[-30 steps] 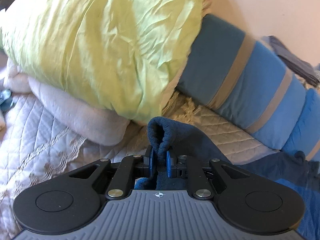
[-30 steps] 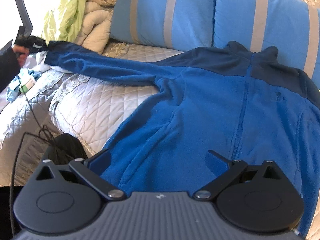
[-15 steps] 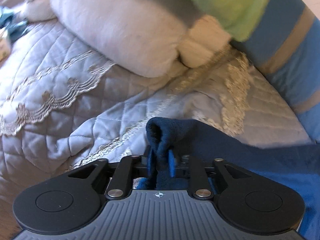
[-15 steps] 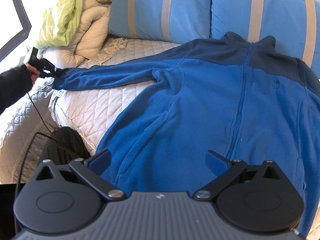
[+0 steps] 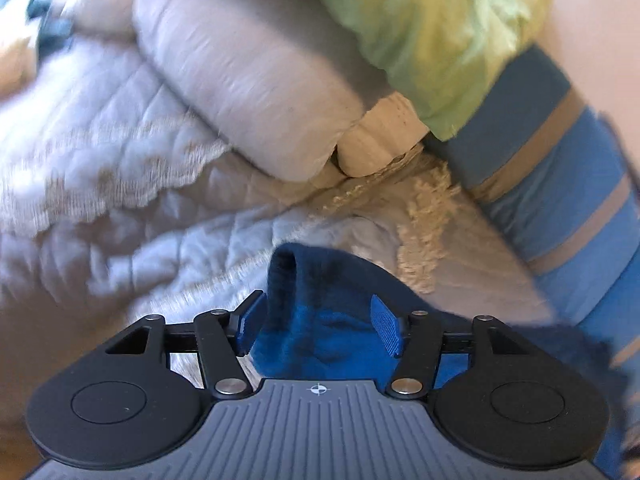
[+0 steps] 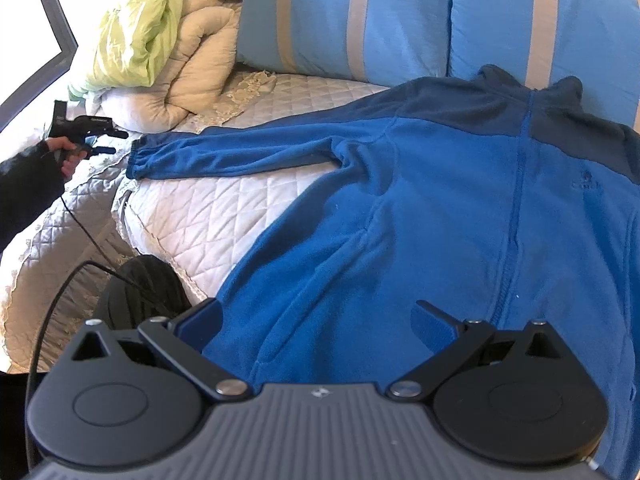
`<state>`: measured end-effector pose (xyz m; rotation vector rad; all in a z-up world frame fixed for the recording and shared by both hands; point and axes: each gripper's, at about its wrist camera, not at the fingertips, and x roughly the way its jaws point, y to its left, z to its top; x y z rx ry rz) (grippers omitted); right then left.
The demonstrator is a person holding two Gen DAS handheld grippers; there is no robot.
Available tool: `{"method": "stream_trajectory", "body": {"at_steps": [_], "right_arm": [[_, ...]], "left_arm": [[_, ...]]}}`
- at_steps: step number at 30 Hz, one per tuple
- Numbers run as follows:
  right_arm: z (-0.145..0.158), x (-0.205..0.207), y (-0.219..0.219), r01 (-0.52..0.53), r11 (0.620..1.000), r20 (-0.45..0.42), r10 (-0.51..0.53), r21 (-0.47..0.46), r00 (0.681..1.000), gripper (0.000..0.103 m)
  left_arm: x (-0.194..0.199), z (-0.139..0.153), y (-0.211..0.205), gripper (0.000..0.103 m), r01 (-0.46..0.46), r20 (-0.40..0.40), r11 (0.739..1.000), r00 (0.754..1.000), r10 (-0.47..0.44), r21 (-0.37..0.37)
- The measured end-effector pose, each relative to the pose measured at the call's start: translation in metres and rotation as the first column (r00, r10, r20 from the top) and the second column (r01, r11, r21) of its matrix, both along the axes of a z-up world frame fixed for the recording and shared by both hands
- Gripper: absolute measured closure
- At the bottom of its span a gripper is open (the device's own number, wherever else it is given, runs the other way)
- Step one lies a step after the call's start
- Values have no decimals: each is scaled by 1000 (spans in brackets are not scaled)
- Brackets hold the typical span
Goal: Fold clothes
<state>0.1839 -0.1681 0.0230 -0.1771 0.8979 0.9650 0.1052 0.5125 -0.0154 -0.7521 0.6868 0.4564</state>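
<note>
A blue fleece jacket point(image 6: 440, 220) with a dark navy yoke lies front-up on the quilted bedspread point(image 6: 224, 208), its sleeve stretched out to the left. The sleeve's navy cuff point(image 5: 316, 276) sits slack between the jaws of my left gripper point(image 5: 316, 302), which are opening and no longer pinch it. In the right wrist view the cuff point(image 6: 138, 160) rests on the bed with the left gripper point(image 6: 110, 142) just left of it, held by a person's hand point(image 6: 66, 156). My right gripper point(image 6: 318, 308) hovers open above the jacket's lower body with nothing between its fingers.
A lime-green duvet point(image 6: 136, 20) and a beige comforter point(image 6: 196, 60) are piled at the bed's far left corner. Blue pillows with grey stripes point(image 6: 360, 12) line the head of the bed. A black cable point(image 6: 80, 232) and a dark round object point(image 6: 140, 284) lie near the bed's front-left edge.
The left gripper came down with the sleeve cuff to the bedspread and spread its jaws, letting go of the cuff. The sleeve now lies flat. The right gripper stayed put.
</note>
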Motion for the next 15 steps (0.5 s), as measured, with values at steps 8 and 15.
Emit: {"method": "stream_trajectory", "body": {"at_steps": [8,15], "right_arm": [[-1,-5,8,-26,1000,-3,26,5,1000,0],[0,-8,10,-24,1000,3,24,-13,1000,0]], "left_arm": [[-42,-67,3,47,-89,140,960,982,130,-266],[-38,-99,-1,47,-147,209,893,944,255,-425]]}}
